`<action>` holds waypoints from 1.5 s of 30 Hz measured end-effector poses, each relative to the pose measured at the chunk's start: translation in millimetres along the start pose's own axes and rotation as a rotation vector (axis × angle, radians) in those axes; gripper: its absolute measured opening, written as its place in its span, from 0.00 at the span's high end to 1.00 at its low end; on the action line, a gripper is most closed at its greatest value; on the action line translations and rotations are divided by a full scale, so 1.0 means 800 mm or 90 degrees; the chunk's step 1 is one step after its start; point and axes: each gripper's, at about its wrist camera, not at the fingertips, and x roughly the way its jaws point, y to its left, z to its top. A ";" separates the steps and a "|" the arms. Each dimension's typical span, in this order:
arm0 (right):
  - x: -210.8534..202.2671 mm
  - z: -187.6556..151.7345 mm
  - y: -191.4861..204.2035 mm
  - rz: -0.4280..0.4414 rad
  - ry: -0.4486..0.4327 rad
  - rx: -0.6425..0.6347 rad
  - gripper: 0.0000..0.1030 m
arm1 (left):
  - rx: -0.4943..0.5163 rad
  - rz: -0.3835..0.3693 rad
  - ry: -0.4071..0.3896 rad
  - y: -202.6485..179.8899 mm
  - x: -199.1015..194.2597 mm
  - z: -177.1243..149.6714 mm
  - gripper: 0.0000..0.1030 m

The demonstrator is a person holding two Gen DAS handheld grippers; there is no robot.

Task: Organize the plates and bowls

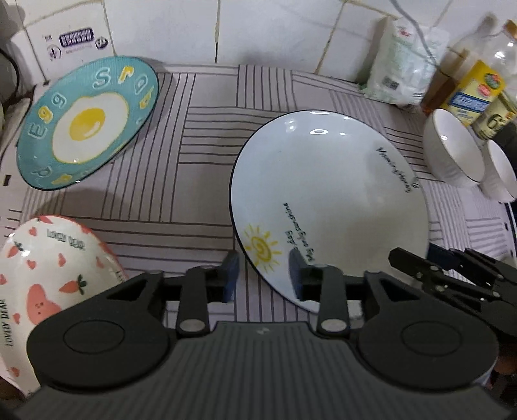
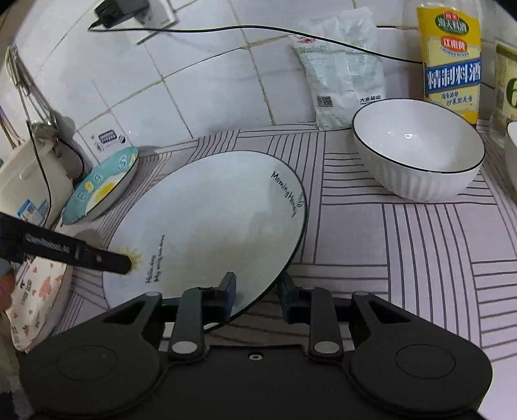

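Observation:
A large white plate [image 1: 329,200] with a sun drawing and black lettering lies on the striped mat [image 1: 194,181]. My left gripper [image 1: 263,274] stands open astride its near rim, one pad over the plate and one outside it, neither pressing. My right gripper [image 2: 258,292] is open the same way at another part of the plate [image 2: 206,219] rim. A teal fried-egg plate [image 1: 87,122] leans tilted at the back left. A bowl with pink bears and carrots [image 1: 48,258] sits at the near left. Two white ribbed bowls [image 1: 452,148] stand at the right.
A salt bag [image 2: 342,68] and cooking-wine bottles [image 2: 452,58] line the tiled wall behind the white bowl [image 2: 416,148]. A rice cooker [image 2: 26,184] and a white box [image 1: 68,38] stand at the left. A black cable [image 2: 226,30] runs along the wall.

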 end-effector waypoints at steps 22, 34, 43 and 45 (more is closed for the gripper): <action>-0.158 0.008 0.103 0.031 -0.029 -0.082 0.39 | 0.116 0.004 -0.057 0.034 -0.185 -0.061 0.51; -0.203 0.004 0.178 0.037 -0.022 -0.143 0.32 | 0.139 0.018 -0.043 0.084 -0.234 -0.103 0.47; -0.197 -0.012 0.243 0.106 0.002 -0.211 0.31 | 0.130 0.029 -0.031 0.143 -0.242 -0.137 0.45; -0.188 -0.016 0.254 0.117 0.015 -0.218 0.31 | 0.120 0.028 -0.026 0.159 -0.238 -0.141 0.44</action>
